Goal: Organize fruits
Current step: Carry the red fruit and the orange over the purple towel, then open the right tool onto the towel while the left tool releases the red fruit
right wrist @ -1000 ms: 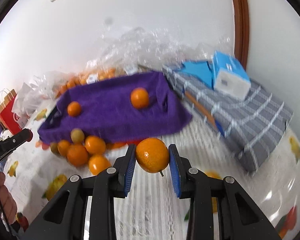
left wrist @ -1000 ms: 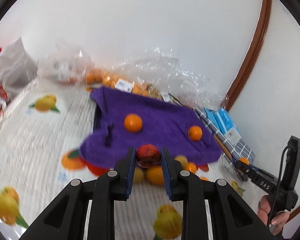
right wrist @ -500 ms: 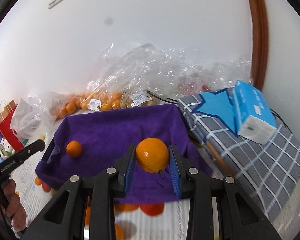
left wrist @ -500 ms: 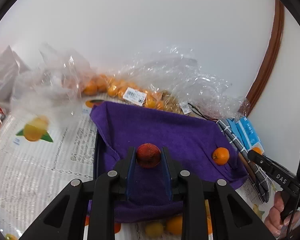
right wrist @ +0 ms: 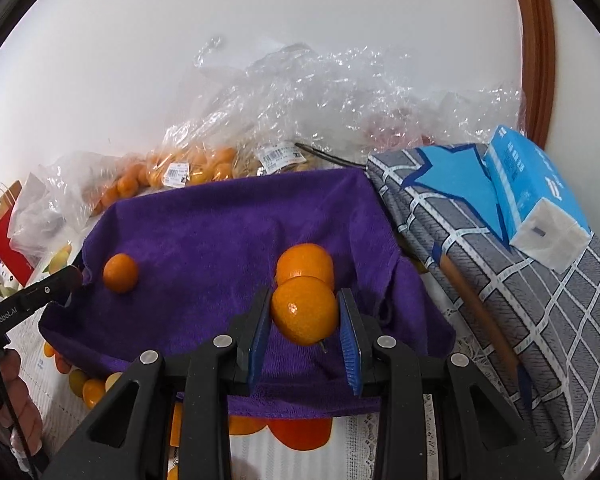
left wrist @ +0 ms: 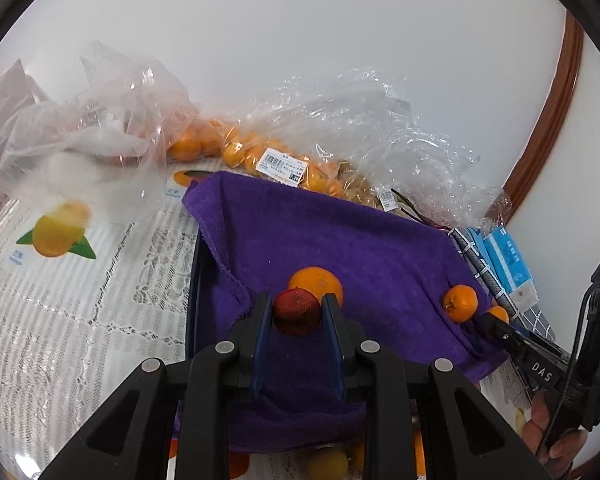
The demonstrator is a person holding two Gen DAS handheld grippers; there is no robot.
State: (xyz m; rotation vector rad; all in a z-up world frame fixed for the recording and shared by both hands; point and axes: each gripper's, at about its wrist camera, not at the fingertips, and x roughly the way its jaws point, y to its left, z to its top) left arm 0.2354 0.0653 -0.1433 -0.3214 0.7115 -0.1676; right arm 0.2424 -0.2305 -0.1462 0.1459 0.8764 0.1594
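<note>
My left gripper (left wrist: pixel 296 312) is shut on a small red fruit (left wrist: pixel 297 311) and holds it over the purple towel (left wrist: pixel 340 240) that lines a dark tray. An orange (left wrist: pixel 318 280) lies on the towel just beyond it, and a smaller one (left wrist: pixel 460 303) sits at the towel's right side. My right gripper (right wrist: pixel 305 316) is shut on an orange (right wrist: pixel 305 309) above the same towel (right wrist: pixel 220 232), close to another orange (right wrist: pixel 306 262). A third orange (right wrist: pixel 120 273) lies at the towel's left.
Clear plastic bags of oranges (left wrist: pixel 284 164) lie behind the tray against the wall. A folded grey checked cloth (right wrist: pixel 520 280) with a blue tissue pack (right wrist: pixel 536 196) sits right of the tray. Loose fruits (right wrist: pixel 92 388) lie on the tablecloth in front.
Both grippers have moved forward with their fruits, from over the loose pile in front of the tray to above the purple towel, close to the oranges lying there.
</note>
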